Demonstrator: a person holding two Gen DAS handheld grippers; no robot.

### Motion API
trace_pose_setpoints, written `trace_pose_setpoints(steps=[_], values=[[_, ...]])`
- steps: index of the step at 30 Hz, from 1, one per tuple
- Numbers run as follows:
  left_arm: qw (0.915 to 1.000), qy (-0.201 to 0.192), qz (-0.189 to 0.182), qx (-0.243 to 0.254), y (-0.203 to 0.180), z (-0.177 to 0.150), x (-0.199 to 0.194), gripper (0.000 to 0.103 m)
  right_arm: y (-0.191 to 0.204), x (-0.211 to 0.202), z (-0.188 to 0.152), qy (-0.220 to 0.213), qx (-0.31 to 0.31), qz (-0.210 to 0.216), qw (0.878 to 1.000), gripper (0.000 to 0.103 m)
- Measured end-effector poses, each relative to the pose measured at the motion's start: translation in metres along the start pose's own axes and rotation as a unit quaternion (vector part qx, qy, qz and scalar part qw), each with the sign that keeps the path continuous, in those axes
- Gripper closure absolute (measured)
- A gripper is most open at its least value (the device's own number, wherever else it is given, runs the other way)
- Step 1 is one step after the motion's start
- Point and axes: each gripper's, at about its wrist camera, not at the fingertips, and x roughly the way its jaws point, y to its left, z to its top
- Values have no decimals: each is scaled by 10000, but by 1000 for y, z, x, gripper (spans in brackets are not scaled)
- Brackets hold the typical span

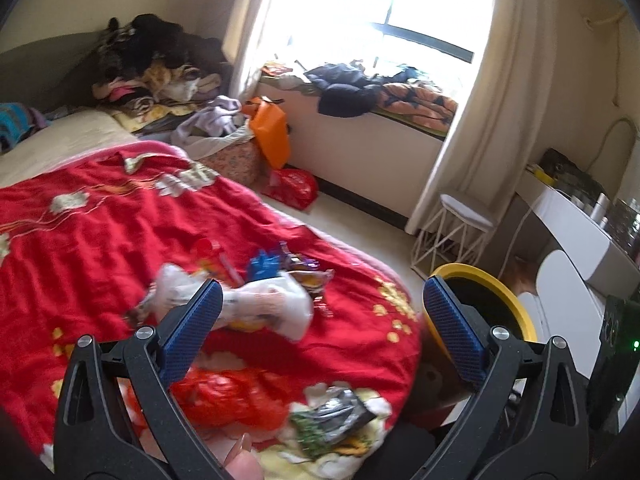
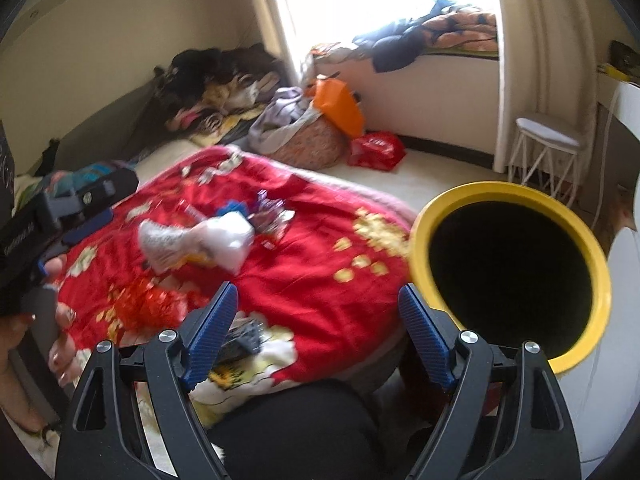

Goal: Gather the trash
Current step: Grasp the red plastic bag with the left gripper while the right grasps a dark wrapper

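Both claws gape empty: left claw [image 1: 320,320], right claw [image 2: 318,328]. The white bag [image 2: 204,242] and wrappers [image 2: 272,216] lie on the red blanket [image 2: 320,264] at eleven o'clock; the slippery bag could slide off before reaching the yellow bin [image 2: 512,276] at two o'clock

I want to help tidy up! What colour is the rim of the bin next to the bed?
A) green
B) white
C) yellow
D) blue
C: the bin beside the bed has a bright yellow rim around its dark inside.
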Motion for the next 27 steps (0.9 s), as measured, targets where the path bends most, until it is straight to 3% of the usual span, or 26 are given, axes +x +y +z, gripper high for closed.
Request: trace_pose_setpoints(steps=[9, 16, 18, 20, 23, 25, 27], values=[[9977, 124, 495, -440, 58, -9, -8, 11, 30, 44, -14, 779, -189, 171, 9966, 23], [9916, 615, 760, -847, 101, -30, 1, 11, 42, 76, -22, 1433, -83, 351, 9890, 23], [9901, 737, 738, -943, 110, -36, 4, 11, 46, 88, -24, 1670, -23, 477, 9848, 29], [9883, 867, 685, -1049, 117, -42, 7, 11, 51, 96, -27, 1849, -27, 655, 9806, 48], [9861, 1034, 538, -1182, 123, -50, 14, 11, 61, 98, -32, 1835, -204, 712, 9802, 67], [9844, 1145, 355, -1290, 125, -54, 18, 23, 66, 89, -32, 1653, -325, 812, 9824, 78], [9821, 1269, 242, -1370, 125, -57, 22, 37, 70, 82, -31, 1466, -445, 755, 9853, 79]])
